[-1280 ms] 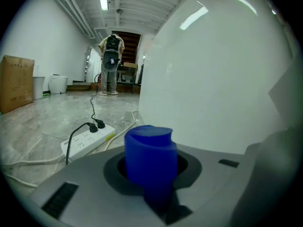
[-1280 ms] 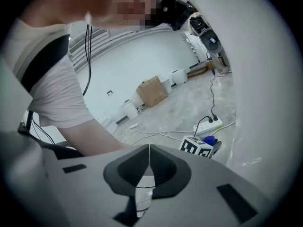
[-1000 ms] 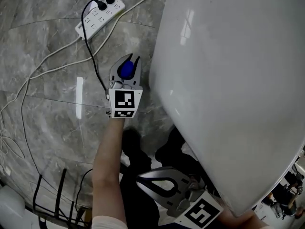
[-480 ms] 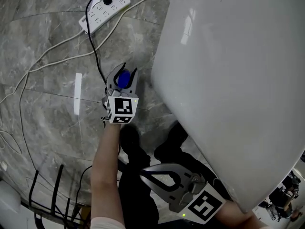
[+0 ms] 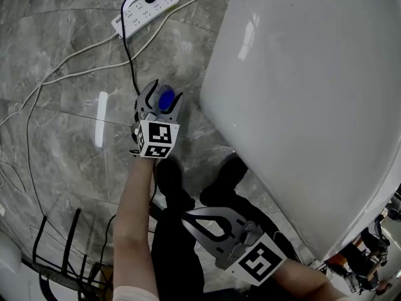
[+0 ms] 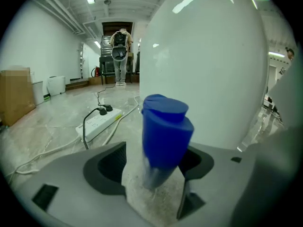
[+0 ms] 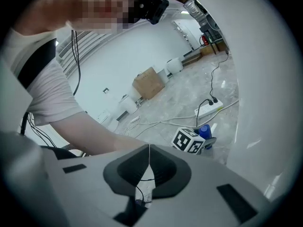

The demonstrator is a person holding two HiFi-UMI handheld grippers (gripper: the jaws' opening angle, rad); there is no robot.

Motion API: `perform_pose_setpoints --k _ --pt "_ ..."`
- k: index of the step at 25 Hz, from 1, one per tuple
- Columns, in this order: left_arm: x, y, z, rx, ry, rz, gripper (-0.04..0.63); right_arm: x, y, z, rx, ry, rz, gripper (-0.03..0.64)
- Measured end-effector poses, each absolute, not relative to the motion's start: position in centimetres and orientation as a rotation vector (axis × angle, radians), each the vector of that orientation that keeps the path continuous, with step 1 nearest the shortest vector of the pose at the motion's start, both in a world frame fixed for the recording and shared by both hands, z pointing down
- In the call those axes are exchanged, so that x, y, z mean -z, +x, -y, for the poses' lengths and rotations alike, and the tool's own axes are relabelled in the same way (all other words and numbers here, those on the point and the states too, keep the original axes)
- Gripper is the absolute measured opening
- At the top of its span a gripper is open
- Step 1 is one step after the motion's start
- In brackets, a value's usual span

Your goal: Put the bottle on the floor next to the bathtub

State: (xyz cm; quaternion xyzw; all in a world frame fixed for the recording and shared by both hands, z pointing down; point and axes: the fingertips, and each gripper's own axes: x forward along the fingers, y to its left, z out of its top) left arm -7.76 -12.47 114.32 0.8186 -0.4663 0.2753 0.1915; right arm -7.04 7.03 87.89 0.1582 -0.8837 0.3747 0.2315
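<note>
The left gripper (image 5: 161,95) is sitting nearer the person than a second ago, and its jaws have just been spreading to their widest, no longer pinching the blue-capped bottle (image 6: 163,131), which is standing between them on the floor (image 5: 69,137) just beside the bathtub (image 5: 301,105). The right gripper (image 7: 149,150) is hanging back with jaws together on nothing. Only the left gripper view is showing a distant person (image 6: 120,56) and a cardboard box (image 6: 16,96)
</note>
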Motion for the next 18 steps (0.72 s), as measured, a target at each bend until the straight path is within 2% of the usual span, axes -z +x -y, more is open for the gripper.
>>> perform_pose_setpoints --k 6,12,18 --pt "-111.2 -9.9 7.5 -1.012 2.285 1.132 0.341 -84.7 -6.8 -7.4 -1.048 0.486 2.43 0.028" --pt "-105.1 -12.3 4.8 -1.082 2.251 1.033 0.339 -79.6 -6.6 -7.3 -1.041 0.524 2.445 0.028" --pt "-97.5 -11.3 3.8 -1.112 2.28 0.868 0.337 -73.3 -6.1 -5.7 -1.015 0.551 2.456 0.028"
